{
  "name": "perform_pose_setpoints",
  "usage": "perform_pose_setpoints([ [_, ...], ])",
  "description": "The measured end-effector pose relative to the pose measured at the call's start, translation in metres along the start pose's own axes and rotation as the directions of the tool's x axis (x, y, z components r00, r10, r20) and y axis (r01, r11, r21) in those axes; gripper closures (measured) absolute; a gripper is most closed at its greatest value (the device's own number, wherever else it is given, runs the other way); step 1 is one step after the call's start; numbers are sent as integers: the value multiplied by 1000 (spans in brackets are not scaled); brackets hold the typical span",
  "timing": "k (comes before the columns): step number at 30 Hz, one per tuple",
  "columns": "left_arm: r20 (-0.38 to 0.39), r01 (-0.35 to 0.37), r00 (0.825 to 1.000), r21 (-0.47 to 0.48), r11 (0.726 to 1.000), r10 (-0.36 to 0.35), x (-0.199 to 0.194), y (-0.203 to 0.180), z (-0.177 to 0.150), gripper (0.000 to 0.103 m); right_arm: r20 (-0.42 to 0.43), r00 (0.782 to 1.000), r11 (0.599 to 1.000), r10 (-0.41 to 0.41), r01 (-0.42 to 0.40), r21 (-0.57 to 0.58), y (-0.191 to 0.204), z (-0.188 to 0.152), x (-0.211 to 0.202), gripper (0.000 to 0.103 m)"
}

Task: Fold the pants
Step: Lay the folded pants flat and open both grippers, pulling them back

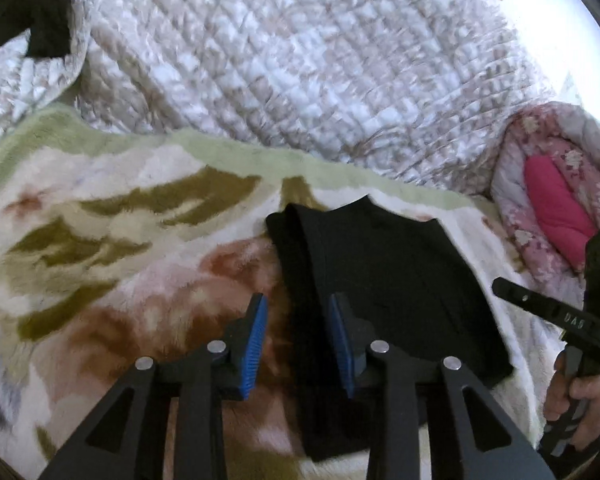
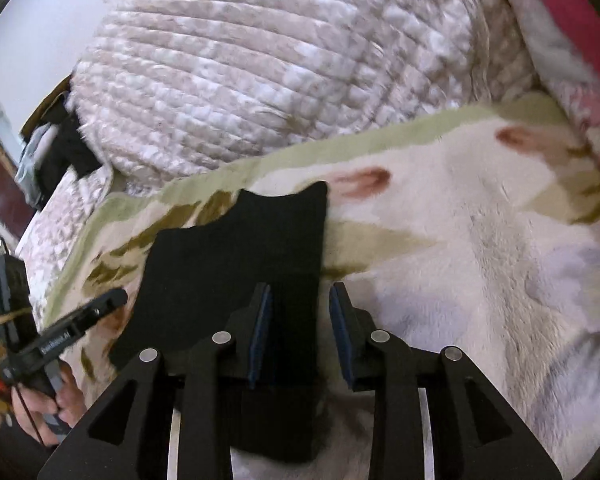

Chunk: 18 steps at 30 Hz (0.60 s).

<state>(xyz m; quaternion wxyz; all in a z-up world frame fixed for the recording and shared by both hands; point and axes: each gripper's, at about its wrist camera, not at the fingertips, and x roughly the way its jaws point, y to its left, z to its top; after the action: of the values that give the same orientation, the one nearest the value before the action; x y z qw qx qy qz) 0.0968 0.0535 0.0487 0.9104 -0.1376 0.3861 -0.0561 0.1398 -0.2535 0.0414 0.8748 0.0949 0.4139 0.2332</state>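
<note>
Black pants [image 1: 380, 280] lie folded into a flat stack on a floral fleece blanket [image 1: 112, 240]. My left gripper [image 1: 298, 312] hovers low over the stack's left edge. Its blue pads [image 1: 260, 320] stand apart and the fabric edge lies between them, unpressed. In the right wrist view the same pants [image 2: 236, 264] lie left of centre. My right gripper [image 2: 300, 300] straddles their right edge, jaws apart and not pinching the cloth. A hand [image 1: 580, 396] holds the right gripper's handle at the left wrist view's right edge.
A bulky white-beige quilted comforter [image 1: 300, 60] is heaped behind the blanket. A pink floral quilt around a magenta cushion [image 1: 556, 204] lies to the right. Dark clothes [image 2: 64, 152] are piled at the far left. Bare blanket [image 2: 480, 260] stretches right of the pants.
</note>
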Motion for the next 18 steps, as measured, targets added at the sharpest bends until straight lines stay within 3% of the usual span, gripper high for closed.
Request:
perform_pose_setpoints([
  [6,40,50,998,120,991,-55,-34,-47,-29,69,-6,999,985,-31,30,-170,46,-36,-15,73],
  [9,-5,3,1000,177,984,-2,-23,-55,-47,69,-77,993,968,-87,66,-241,55,-55,4,73],
  [11,-3,-22,1000,190,982,23,-19,-54,-50,68,-59,992,953,-114,92,-289,58,-60,6,73],
  [18,2,-45,999,162,986,45,-20,-52,-53,66,-43,994,960,-99,84,-267,54,-61,2,73],
])
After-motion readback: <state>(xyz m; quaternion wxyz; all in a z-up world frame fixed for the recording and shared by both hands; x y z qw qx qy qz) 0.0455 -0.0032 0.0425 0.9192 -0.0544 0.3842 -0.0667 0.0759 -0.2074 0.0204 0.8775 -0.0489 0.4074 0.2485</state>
